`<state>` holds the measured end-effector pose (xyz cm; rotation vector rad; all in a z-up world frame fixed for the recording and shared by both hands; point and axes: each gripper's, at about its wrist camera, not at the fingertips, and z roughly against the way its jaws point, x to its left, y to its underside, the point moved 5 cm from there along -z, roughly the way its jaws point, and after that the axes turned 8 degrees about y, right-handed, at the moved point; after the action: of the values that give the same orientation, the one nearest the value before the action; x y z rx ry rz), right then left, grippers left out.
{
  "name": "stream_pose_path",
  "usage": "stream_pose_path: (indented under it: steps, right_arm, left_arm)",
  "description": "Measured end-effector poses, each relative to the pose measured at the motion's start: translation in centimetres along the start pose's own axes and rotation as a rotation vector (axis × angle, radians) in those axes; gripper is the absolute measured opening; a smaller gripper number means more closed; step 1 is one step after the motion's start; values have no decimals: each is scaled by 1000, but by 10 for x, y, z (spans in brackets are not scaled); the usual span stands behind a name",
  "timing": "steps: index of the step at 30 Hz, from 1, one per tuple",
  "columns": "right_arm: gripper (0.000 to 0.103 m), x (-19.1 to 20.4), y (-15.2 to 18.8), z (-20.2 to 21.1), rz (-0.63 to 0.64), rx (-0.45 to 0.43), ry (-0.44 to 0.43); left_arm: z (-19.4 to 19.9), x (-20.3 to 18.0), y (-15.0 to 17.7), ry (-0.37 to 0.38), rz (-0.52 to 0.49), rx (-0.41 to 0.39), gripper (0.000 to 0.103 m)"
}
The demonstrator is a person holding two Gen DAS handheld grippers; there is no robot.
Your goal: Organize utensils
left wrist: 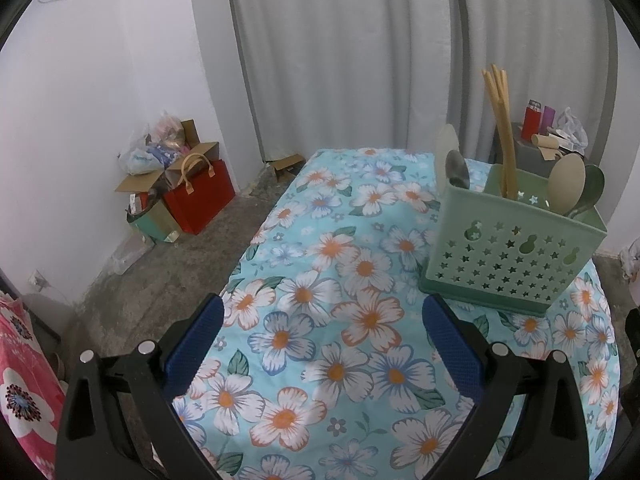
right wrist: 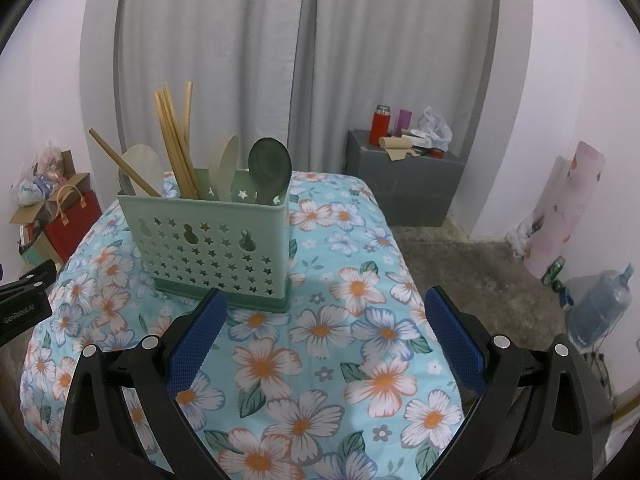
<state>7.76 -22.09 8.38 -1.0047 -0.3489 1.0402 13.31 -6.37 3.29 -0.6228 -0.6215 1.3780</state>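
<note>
A: Start big: the table under its flowered tablecloth (right wrist: 360, 360) fills the space beneath both claws, and the cloth between their fingers is bare.

B: Next down, the green caddy (right wrist: 216, 256). It stands upright on the cloth, just ahead of the right gripper (right wrist: 326, 320) and off toward its left finger. From the left gripper (left wrist: 322, 320) it sits ahead and to the right, beyond the right finger.

A: Both claws?

B: The left one is spread wide, blue pads (left wrist: 196, 344) well apart, nothing between them. The right one is the same: fingers splayed, holding nothing, above the cloth.

A: And inside the caddy?

B: A bunch of wooden chopsticks (right wrist: 176, 148) stands tall near the middle, with one stick leaning out to the left. A dark green spoon (right wrist: 270, 168) stands at the end nearer the right claw's centre line, bowl up. A pale spoon (right wrist: 226, 168) stands just beside it, between it and the chopsticks.

A: The far end?

B: Another pale spoon (right wrist: 140, 164) is there, and the left wrist view shows a metal spoon (left wrist: 458, 170) in that end too.
</note>
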Motion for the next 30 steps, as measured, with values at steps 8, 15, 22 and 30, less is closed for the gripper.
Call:
stream_pose_path:
  steps: [8,15,22,30]
  right_arm:
    - [95,1,-1,1,4,-6,-5]
    - [95,2,-1,1,2,-5,-4]
    - [95,2,-1,1,3,-5,-5]
    - [95,1,-1,1,3,-6,-8]
  left_arm:
    - [0,0,-1,-1,0,-1,97]
    - [0,0,-1,-1,-1,0,97]
    - [0,0,-1,0,-1,2,97]
    - [-1,0,-2,6,-7,9,97]
